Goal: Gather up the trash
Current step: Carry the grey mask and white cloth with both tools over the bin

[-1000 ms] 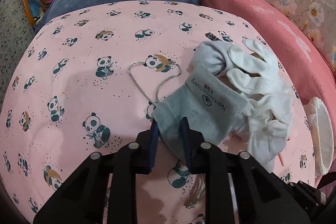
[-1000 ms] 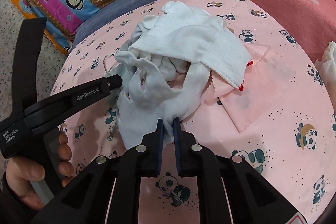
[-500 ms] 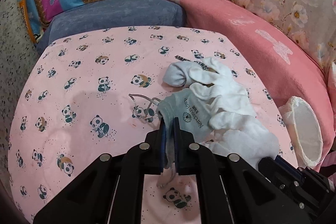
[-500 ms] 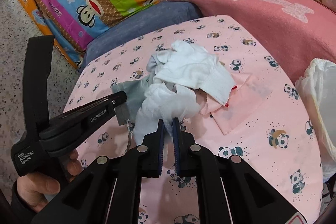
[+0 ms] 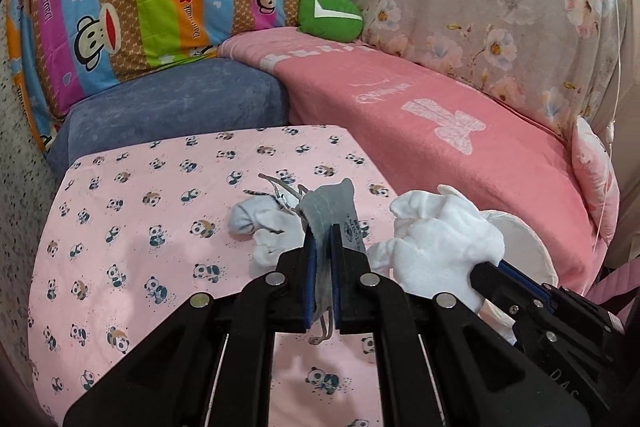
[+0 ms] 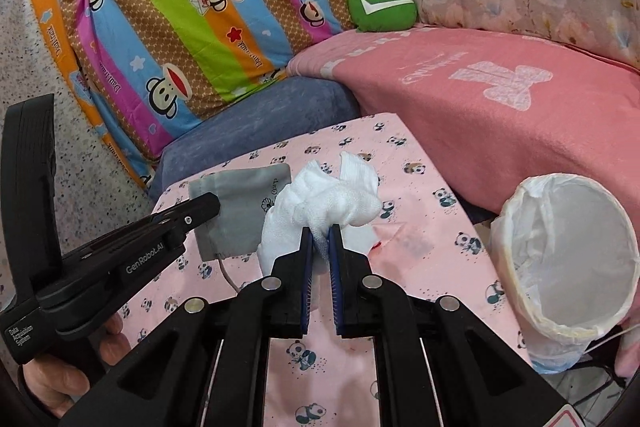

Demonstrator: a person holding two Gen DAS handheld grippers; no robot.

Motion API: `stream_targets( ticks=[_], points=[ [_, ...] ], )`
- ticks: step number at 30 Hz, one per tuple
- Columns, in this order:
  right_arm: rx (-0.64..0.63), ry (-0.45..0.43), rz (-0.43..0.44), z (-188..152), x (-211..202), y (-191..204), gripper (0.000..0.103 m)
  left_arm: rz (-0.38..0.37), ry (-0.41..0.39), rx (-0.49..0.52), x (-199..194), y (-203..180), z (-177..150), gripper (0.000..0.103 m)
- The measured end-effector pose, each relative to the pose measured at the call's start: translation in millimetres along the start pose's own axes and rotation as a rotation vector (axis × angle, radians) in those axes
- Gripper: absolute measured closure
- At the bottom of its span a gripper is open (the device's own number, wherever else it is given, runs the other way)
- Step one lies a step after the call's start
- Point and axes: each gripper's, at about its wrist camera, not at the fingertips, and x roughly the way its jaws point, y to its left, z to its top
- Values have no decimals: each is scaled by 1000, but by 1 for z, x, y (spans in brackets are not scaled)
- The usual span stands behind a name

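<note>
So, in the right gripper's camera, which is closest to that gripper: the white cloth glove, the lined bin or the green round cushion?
1. White cloth glove: pinched in the right gripper.
2. White-lined bin: lower right, beside the table.
3. Green round cushion: far back on the sofa.

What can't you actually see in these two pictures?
- Bin bottom, right view: its own liner hides it.
- Pouch lettering, left view: the left hand-held gripper covers most.
- Pink cloth under the white gloves, right view: partly hidden by the right hand-held gripper.
</note>
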Motion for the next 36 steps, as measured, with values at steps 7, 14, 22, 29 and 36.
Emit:
stream_targets(
  ticks=[7,14,22,29,36],
  points=[
    [22,-68,-55,13,-31,-30,94,-65,-17,70,-4,-43,7,97],
    [76,-116,-115,20,-54,-73,94,-129,-18,143,-1,-89,11,97],
    [159,-156,-181,18,-74,-123,94,-210,0,203,8,-134,10,97],
    [232,-175,-237,13,-87,-166,94,-253,26,247,19,-167,5,97],
    [281,-187,-282,8,-96,-200,94,-299,55,268,29,-190,3,97]
  ],
)
